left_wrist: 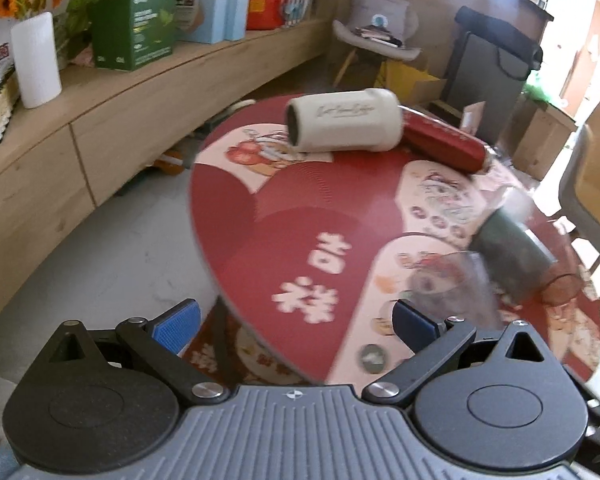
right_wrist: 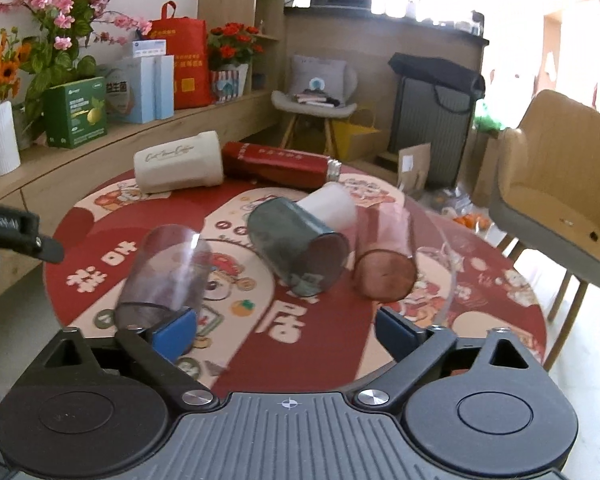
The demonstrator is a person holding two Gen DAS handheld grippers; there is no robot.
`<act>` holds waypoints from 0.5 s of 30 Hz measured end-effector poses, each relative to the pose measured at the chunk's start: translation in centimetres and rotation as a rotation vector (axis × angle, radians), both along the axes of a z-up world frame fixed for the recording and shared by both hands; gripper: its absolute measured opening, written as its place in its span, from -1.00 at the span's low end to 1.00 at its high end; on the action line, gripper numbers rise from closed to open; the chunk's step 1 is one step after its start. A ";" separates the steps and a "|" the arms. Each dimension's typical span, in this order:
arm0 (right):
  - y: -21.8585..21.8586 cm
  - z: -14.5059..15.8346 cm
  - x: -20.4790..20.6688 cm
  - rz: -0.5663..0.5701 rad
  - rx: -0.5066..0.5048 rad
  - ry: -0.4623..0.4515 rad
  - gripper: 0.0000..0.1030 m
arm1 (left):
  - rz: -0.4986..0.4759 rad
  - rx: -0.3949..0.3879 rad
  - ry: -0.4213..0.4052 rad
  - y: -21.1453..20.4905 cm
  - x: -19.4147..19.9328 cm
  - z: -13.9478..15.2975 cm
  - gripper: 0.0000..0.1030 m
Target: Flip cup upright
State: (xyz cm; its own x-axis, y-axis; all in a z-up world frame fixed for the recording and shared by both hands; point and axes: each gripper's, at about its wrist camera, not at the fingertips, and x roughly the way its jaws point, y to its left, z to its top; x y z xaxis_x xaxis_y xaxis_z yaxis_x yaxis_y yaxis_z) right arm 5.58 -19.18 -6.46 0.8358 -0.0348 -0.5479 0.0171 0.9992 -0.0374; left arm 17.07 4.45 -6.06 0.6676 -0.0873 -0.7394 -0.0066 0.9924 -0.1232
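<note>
Several cups lie on their sides on a round red table (right_wrist: 340, 344). A clear purple-tinted cup (right_wrist: 164, 276) lies nearest, just beyond my right gripper's left finger. A dark green cup (right_wrist: 300, 248), a white cup (right_wrist: 332, 204) behind it and a pink-brown cup (right_wrist: 384, 256) lie in the middle. A cream cup (right_wrist: 180, 168) and a red bottle (right_wrist: 276, 166) lie at the far side. My right gripper (right_wrist: 286, 332) is open and empty. My left gripper (left_wrist: 296, 324) is open and empty at the table's edge; the cream cup (left_wrist: 340, 124) lies far ahead of it.
A wooden shelf (right_wrist: 112, 140) with boxes, a white vase (right_wrist: 0, 140) and flowers runs along the left. A tan chair (right_wrist: 560, 192) stands right of the table. A grey chair (right_wrist: 320, 96) and black bag (right_wrist: 436, 108) stand behind. The left gripper's tip shows in the right wrist view (right_wrist: 20, 236).
</note>
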 end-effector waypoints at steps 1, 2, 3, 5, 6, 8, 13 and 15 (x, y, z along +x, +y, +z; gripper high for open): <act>-0.5 0.0 0.0 -0.001 0.007 -0.011 0.94 | -0.005 -0.010 0.004 -0.6 0.1 0.3 0.99; -0.9 0.0 0.1 -0.003 0.013 -0.018 0.94 | -0.010 -0.015 0.005 -1.0 0.1 0.4 0.99; -1.4 0.0 0.1 -0.007 0.020 -0.023 0.94 | -0.017 -0.014 0.006 -1.6 0.1 0.6 0.99; -2.4 -0.1 0.3 -0.016 0.035 -0.030 0.95 | -0.029 0.000 0.007 -2.8 0.1 0.9 0.99; -2.9 -0.2 0.4 -0.021 0.046 -0.032 0.96 | -0.034 0.008 0.008 -3.5 0.1 0.9 0.99; -3.8 -0.4 0.7 -0.028 0.057 -0.030 0.99 | -0.043 0.028 0.010 -4.5 0.2 1.0 0.99; -5.7 -0.6 1.0 -0.045 0.107 -0.028 0.99 | -0.062 0.045 0.035 -7.0 1.4 0.9 0.99; -6.3 -0.6 1.1 -0.052 0.139 -0.024 0.99 | -0.058 0.043 0.057 -7.9 1.8 0.6 0.99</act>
State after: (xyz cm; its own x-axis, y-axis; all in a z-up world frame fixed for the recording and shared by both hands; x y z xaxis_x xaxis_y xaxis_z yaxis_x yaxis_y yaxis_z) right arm 6.71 -25.51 -7.10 0.8478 -0.0030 -0.5302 0.0677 0.9924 0.1027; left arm 18.92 -3.45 -5.43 0.6193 -0.0914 -0.7798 0.0448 0.9957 -0.0811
